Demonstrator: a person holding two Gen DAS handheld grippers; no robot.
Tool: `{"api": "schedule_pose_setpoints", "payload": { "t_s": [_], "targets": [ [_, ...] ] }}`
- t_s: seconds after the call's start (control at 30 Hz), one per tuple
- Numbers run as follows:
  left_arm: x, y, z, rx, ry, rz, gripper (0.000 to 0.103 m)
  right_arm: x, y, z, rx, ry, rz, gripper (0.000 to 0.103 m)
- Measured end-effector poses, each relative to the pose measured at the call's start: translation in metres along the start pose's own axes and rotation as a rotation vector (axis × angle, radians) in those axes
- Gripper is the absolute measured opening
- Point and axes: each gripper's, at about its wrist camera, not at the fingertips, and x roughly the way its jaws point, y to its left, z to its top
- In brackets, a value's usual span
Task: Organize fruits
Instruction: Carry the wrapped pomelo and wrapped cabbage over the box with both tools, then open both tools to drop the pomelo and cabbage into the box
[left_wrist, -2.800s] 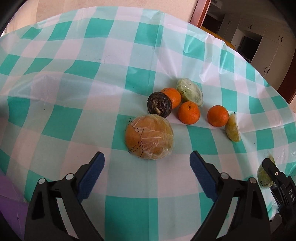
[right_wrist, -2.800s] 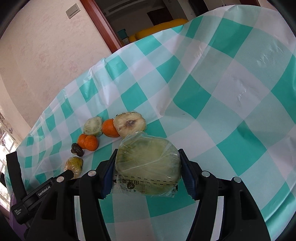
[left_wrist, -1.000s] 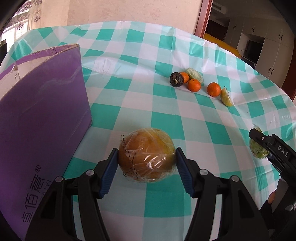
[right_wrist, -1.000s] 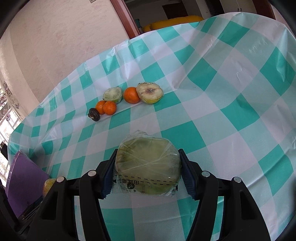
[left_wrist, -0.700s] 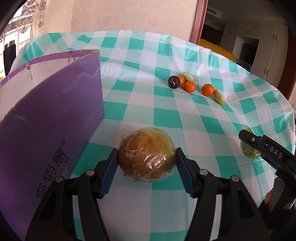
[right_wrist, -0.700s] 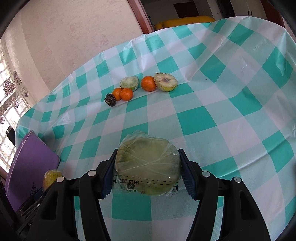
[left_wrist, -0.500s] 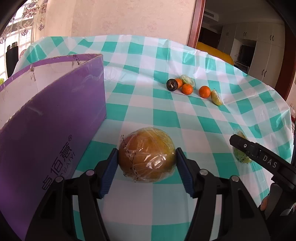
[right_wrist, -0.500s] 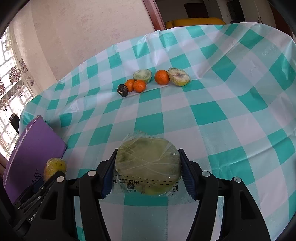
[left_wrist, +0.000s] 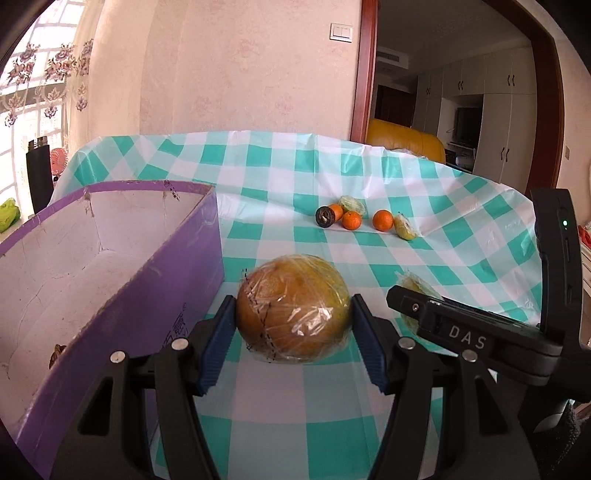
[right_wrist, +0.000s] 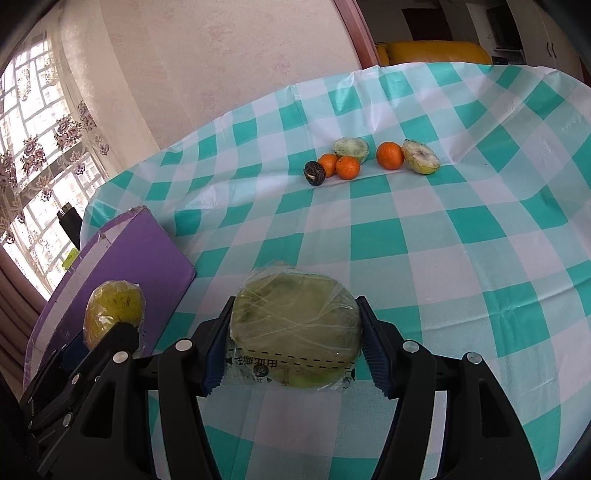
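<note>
My left gripper (left_wrist: 291, 326) is shut on a plastic-wrapped orange-brown fruit half (left_wrist: 291, 321), held above the table just right of an open purple box (left_wrist: 110, 266). My right gripper (right_wrist: 293, 332) is shut on a plastic-wrapped green fruit half (right_wrist: 295, 328), held above the table to the right of the box (right_wrist: 122, 266). The left gripper's fruit shows in the right wrist view (right_wrist: 112, 312). The right gripper's body (left_wrist: 465, 332) shows in the left wrist view.
At the far side of the checkered tablecloth (right_wrist: 443, 236) lie three oranges (right_wrist: 389, 155), a dark round fruit (right_wrist: 314, 172), a wrapped green half (right_wrist: 351, 147) and a cut pale half (right_wrist: 421, 157). A wall and a doorway stand behind the table.
Both grippers have drawn back from the fruit group and risen, each carrying its wrapped fruit. The left one has come beside the purple box, whose inside now shows.
</note>
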Motion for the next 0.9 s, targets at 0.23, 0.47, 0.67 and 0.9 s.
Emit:
{"api": "schedule_pose_setpoints", "payload": {
  "t_s": [0.23,0.47,0.67,0.9],
  "targets": [
    [-0.052,0.022,0.031,-0.026,-0.088,0.034,0.062,-0.016,0.036,0.023,-0.005,-0.038,0.099,0.061],
    [-0.096,0.069,0.054,-0.105,-0.154,0.093,0.062,-0.030,0.097,0.040,-0.108,-0.079,0.189,0.061],
    [-0.109,0.122,0.060,-0.110,-0.139,0.253,0.062,-0.026,0.159,0.044,-0.244,-0.065,0.251,0.061],
    [-0.087,0.195,0.043,-0.138,0.047,0.438,0.062,0.006,0.253,0.028,-0.530,0.063,0.249,0.061]
  ]
}}
